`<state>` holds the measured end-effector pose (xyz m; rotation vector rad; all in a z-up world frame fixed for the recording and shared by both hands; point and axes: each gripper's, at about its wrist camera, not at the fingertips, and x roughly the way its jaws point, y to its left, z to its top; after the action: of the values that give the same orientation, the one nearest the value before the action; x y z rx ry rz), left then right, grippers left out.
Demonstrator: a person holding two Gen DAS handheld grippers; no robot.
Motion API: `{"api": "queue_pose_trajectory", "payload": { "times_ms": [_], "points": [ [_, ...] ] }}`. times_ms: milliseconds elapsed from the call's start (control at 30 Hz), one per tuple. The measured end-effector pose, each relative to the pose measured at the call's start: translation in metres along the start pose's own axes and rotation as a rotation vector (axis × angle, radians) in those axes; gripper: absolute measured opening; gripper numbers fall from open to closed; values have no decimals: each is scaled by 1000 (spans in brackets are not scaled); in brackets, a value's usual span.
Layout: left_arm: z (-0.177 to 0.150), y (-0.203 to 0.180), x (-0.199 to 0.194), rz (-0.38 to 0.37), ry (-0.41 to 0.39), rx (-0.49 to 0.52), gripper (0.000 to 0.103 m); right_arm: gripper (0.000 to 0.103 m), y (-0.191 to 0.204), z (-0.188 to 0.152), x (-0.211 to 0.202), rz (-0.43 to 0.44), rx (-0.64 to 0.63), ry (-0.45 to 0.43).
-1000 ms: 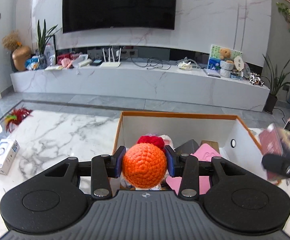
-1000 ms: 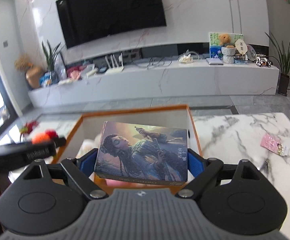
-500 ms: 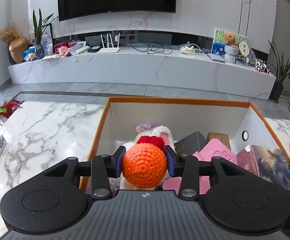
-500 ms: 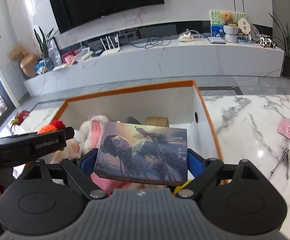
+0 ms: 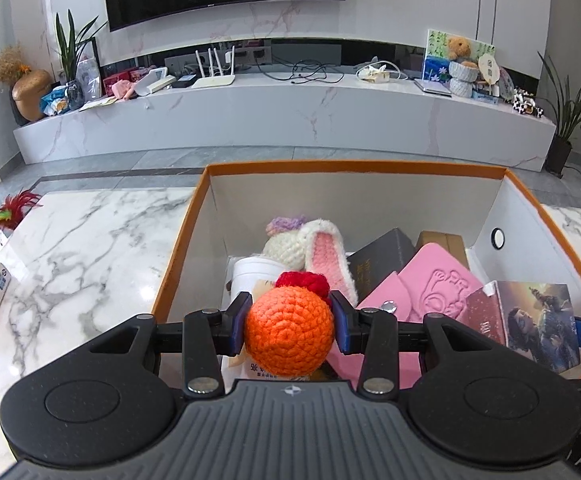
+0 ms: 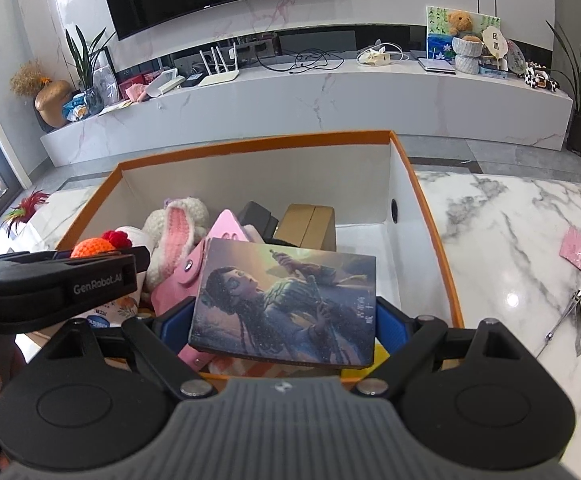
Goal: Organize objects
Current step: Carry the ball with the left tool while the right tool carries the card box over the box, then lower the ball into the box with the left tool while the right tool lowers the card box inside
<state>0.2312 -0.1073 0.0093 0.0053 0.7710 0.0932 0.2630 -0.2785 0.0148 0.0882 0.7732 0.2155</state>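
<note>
Evidently the left claw [image 5: 290, 322] squeezes the soft, light crocheted ball [image 5: 289, 330] across its middle over the box [image 5: 354, 168], while at three o'clock the right claw [image 6: 276, 326] clamps the stiff book [image 6: 286, 306] by its edges.

"GenRobot.AI" in grey on the side of the left hand-held gripper [image 6: 56, 280]. Chinese print on the white container [image 5: 250, 276] and black box [image 5: 382, 260], too small to read.
</note>
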Motion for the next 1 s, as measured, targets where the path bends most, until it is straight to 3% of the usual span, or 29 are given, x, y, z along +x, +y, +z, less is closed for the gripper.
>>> {"api": "queue_pose_trajectory", "payload": {
  "times_ms": [1000],
  "points": [
    [-2, -15, 5, -21, 60, 36, 49, 90, 9, 3, 16, -74, -58, 102]
  ]
}}
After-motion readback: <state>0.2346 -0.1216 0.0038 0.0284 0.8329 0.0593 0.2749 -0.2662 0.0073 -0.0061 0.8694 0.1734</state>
